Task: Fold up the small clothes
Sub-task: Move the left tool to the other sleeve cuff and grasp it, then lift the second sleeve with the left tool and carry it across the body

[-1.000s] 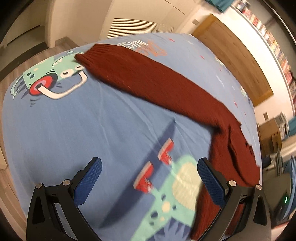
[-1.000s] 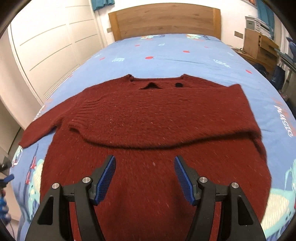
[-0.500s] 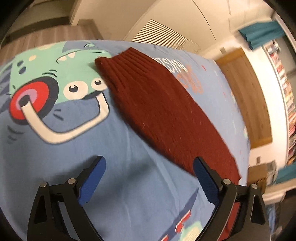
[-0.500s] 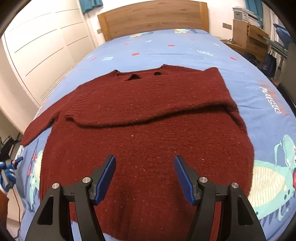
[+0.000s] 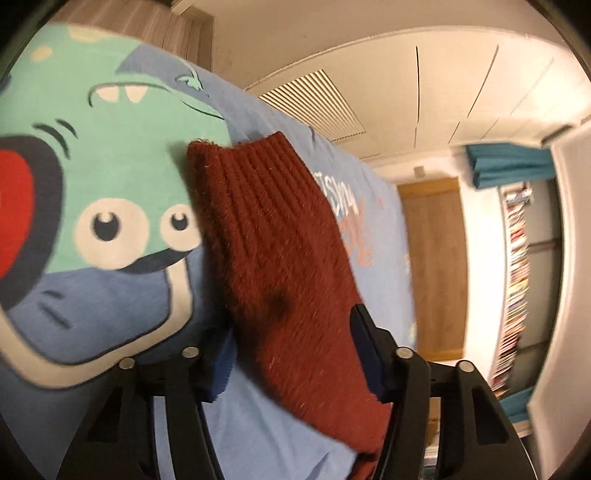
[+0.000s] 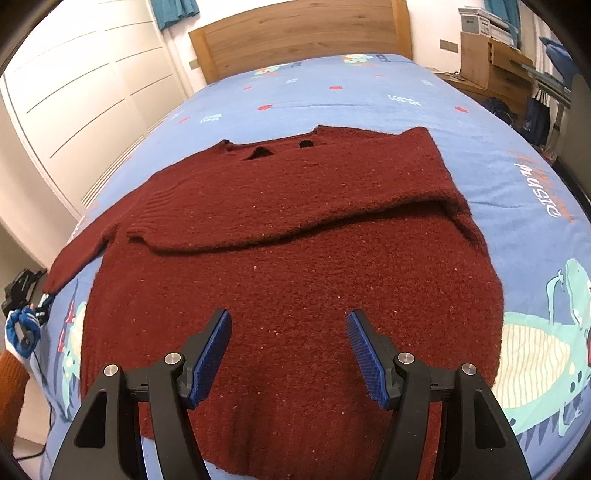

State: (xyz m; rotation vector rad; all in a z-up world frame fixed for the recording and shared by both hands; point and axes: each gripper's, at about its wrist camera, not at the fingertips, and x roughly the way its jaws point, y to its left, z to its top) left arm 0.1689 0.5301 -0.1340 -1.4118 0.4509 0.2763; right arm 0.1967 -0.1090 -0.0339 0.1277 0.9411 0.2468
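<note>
Dark red knitted sweater (image 6: 295,266) spread flat on the blue cartoon-print bedsheet (image 6: 369,92), left tool at the sleeve.

Lying face up mid-bed, neckline toward the far wooden headboard (image 6: 295,33), hem near the camera. Right sleeve already folded across the chest; left sleeve (image 5: 273,236) stretched out toward the left edge of the bed, ribbed cuff beside the green cartoon monster print (image 5: 122,155). Left gripper (image 5: 295,350) straddling that sleeve a bit back from the cuff, blue pads either side, jaws closing in but can't tell if actually pinching yet. Right gripper (image 6: 290,350) hanging over the lower body of the sweater, pads well apart, nothing between them. Gloved hand (image 6: 22,328) on the left tool, visible at the far left.
</note>
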